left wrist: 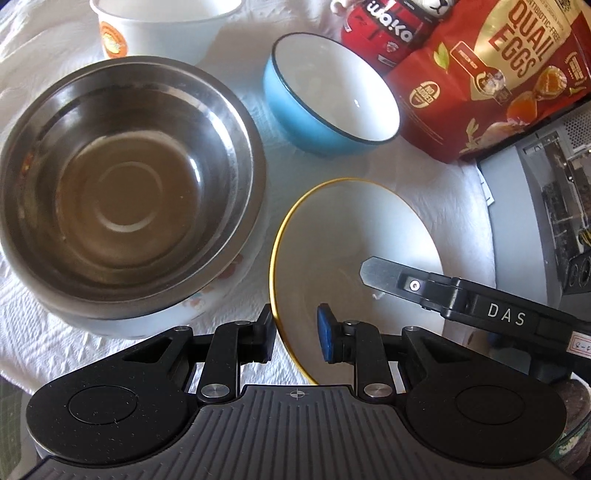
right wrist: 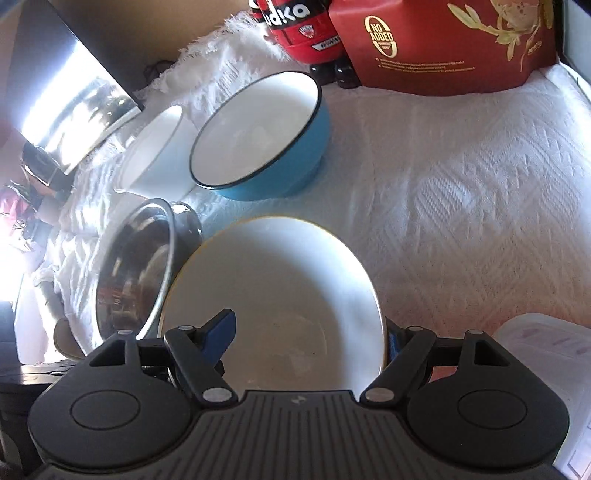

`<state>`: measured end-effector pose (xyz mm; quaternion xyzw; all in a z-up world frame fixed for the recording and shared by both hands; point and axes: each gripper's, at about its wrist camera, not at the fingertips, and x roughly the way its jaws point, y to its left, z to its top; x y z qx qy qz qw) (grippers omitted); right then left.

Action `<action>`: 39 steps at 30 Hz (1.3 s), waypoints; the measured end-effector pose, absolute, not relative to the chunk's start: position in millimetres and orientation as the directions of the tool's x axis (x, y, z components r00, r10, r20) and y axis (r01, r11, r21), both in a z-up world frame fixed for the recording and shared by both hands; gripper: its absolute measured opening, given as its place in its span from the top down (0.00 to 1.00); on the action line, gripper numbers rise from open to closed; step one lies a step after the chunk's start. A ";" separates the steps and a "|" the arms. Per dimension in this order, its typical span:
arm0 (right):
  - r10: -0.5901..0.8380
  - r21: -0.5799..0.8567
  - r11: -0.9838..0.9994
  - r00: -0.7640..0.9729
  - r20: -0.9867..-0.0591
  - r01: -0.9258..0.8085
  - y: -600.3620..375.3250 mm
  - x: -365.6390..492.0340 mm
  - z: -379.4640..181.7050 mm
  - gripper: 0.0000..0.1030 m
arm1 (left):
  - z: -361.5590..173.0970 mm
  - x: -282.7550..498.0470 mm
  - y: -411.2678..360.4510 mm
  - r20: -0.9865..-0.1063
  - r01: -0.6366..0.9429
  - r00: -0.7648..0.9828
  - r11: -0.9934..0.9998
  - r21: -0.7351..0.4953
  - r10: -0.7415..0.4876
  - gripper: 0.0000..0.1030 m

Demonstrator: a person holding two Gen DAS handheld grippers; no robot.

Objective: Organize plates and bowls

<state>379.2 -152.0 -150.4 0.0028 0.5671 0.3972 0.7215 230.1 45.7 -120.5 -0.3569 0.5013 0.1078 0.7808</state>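
Up close, the left gripper [left wrist: 295,334] has its two fingers set astride the near rim of the yellow-rimmed white plate [left wrist: 354,236], one black pad [left wrist: 266,334] outside the rim and the blue pad [left wrist: 327,338] inside over the plate's face; a gap shows between the blue pad and the rim, so whether the plate is truly pinched cannot be told. From its own camera the right gripper [right wrist: 312,343] stands wide across the same plate [right wrist: 280,280], the blue left finger [right wrist: 221,332] lying over the plate's face and the right finger at the outer rim, partly hidden behind it; contact there cannot be made out either. In the left view one of its metal-tipped fingers reaches over the plate's right side. The plate sits tilted, raised toward the cameras, over the white textured cloth [right wrist: 461,192]. Just beside it on the left is a steel bowl [left wrist: 122,184] nested in a white patterned bowl [left wrist: 207,299]. Beyond the plate stands a blue bowl [left wrist: 332,99] with a white inside and dark rim, and near that a white bowl [left wrist: 162,29]. Behind them are a red quail-egg pouch [left wrist: 491,81] and a red toy figure [left wrist: 384,33]
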 end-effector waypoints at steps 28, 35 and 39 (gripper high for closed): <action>0.609 0.492 0.770 0.237 -0.757 -0.407 -129.7 436.3 -110.9 0.18 | -72.3 342.4 163.1 -0.822 -0.521 0.566 0.745 -0.416 -0.063 0.75; 0.528 0.444 0.834 0.243 -0.814 -0.328 -91.8 461.8 -128.8 0.18 | -105.0 382.0 173.9 -0.856 -0.456 0.504 0.806 -0.377 -0.115 0.75; 0.480 0.402 0.859 0.224 -0.848 -0.317 -64.9 476.6 -150.6 0.18 | -117.4 395.7 175.3 -0.858 -0.418 0.493 0.826 -0.378 -0.143 0.76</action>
